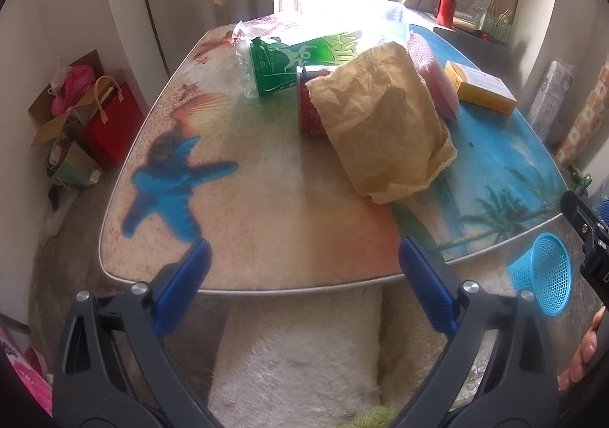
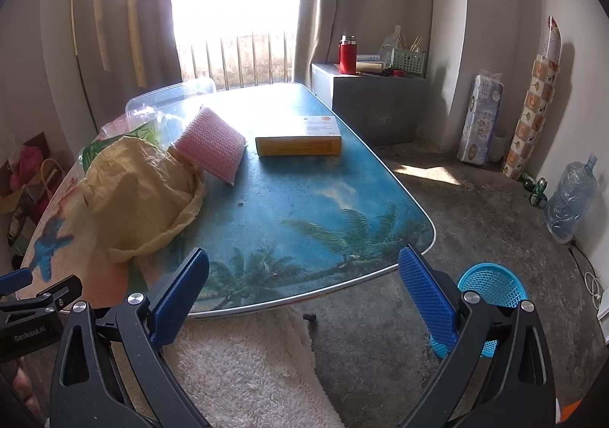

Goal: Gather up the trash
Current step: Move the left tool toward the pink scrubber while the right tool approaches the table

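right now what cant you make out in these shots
- Red can: left view, mostly covered by the paper bag; hidden entirely in the right view.
- Blue basket: right view, partly behind the right gripper; inside unseen.
- Box print: too small to read.
- Clear tub: washed out by window glare.
- Left gripper: open, holding nothing.

My left wrist view sits just off the near edge of the tabletop (image 1: pixel 266 222), looking across it toward the window. My right wrist view sits further right, same heading, catching floor too. Both share the yellow bag (image 1: pixel 384 123) (image 2: pixel 141 195), yellow box (image 1: pixel 481 87) (image 2: pixel 298 140) and blue basket (image 1: pixel 544 275) (image 2: pixel 491 285).
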Tool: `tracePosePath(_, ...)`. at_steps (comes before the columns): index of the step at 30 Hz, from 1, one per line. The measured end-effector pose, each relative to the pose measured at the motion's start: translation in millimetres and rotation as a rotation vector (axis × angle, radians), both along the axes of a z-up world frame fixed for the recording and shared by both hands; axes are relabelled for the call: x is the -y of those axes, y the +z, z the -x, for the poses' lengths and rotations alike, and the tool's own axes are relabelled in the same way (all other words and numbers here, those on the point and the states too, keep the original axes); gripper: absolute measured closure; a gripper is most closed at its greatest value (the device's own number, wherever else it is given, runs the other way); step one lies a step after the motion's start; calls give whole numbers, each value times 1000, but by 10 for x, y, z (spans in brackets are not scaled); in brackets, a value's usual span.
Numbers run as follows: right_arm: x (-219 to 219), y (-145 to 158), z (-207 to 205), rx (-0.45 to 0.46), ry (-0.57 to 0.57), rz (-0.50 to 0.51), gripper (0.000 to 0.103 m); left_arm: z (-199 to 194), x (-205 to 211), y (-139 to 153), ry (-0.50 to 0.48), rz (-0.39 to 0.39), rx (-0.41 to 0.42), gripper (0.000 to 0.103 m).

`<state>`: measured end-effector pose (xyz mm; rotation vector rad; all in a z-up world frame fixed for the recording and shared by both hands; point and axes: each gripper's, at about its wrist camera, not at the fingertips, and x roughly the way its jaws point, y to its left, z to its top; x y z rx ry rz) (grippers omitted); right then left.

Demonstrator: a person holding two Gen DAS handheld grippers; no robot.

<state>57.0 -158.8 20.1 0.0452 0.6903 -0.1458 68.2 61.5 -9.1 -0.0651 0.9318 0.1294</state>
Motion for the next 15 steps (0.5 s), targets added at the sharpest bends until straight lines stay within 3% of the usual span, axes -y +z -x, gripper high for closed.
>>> tracePosePath(8,-183,43,-308,-1,64,-1,6,-258,-225,74,-2,123,71,8)
tracePosePath(15,-137,118,-534,23,91,-52,6,-441,-282,161,-37,152,132,8)
